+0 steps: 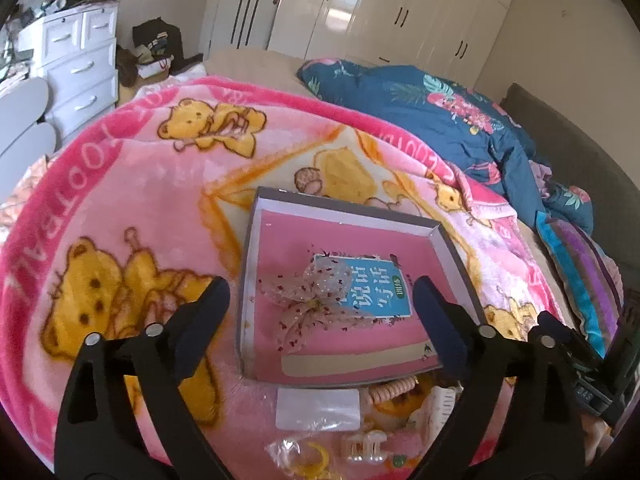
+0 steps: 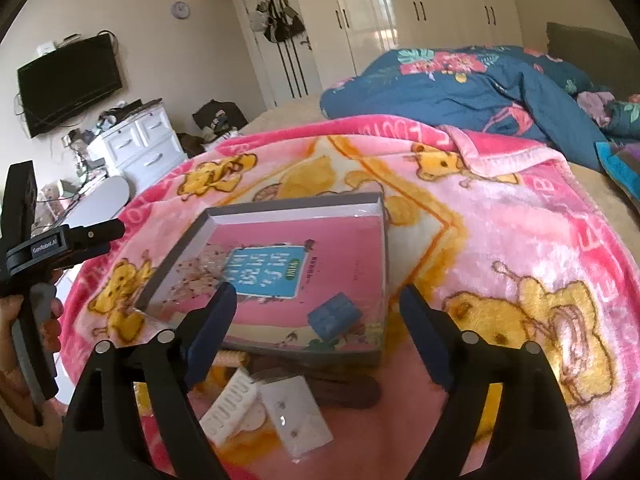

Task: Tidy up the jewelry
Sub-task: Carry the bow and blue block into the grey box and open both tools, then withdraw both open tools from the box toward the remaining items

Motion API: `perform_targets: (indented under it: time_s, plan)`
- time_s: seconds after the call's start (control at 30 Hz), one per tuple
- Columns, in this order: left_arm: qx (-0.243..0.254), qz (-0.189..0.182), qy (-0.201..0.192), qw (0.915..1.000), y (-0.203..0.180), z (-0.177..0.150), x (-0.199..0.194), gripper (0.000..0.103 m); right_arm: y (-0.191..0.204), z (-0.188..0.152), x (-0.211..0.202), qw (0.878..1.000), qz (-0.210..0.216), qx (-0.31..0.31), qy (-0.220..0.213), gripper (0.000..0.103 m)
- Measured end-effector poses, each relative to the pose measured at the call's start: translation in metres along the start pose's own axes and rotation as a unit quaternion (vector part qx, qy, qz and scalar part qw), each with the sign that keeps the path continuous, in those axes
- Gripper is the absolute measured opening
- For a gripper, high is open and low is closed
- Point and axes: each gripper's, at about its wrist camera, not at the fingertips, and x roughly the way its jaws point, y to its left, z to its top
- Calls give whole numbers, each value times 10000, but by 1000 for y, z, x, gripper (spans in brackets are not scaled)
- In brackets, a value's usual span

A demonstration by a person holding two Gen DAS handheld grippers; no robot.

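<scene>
Both claws wide apart, left gripper (image 1: 320, 308) and right gripper (image 2: 318, 312), empty. Bow (image 1: 320, 300) inside box (image 1: 440, 226); could snag.

Left gripper (image 1: 320, 300) gapes empty over the box (image 1: 256, 216); bow (image 1: 316, 304) inside, clips (image 1: 366, 446) at six o'clock on the blanket (image 1: 140, 184).

Counts: 1 shallow box lid (image 1: 440, 226) on the blanket, holding 1 sheer bow (image 1: 316, 304) and 1 blue clip (image 2: 335, 317). Loose pile at the box's 6 o'clock edge: 1 clear packet (image 1: 318, 408), 1 coiled hair tie (image 1: 394, 388), 1 pearly claw clip (image 1: 366, 446), 1 white comb clip (image 2: 230, 408), 1 earring card (image 2: 296, 416), 1 brown barrette (image 2: 348, 392), 1 bag of yellow rings (image 1: 298, 456).
</scene>
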Motion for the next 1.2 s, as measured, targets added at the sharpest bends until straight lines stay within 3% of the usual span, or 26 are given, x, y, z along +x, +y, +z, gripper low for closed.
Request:
perform_targets:
  time_s: [0.4, 1.2]
  plan:
    - [92, 107, -78, 9999, -3, -21, -32, 93, 21, -17, -31, 9995, 68, -291, -77, 88]
    - [-36, 269, 581, 9979, 6, -92, -32, 93, 43, -66, -38, 9964, 225, -721, 380, 91]
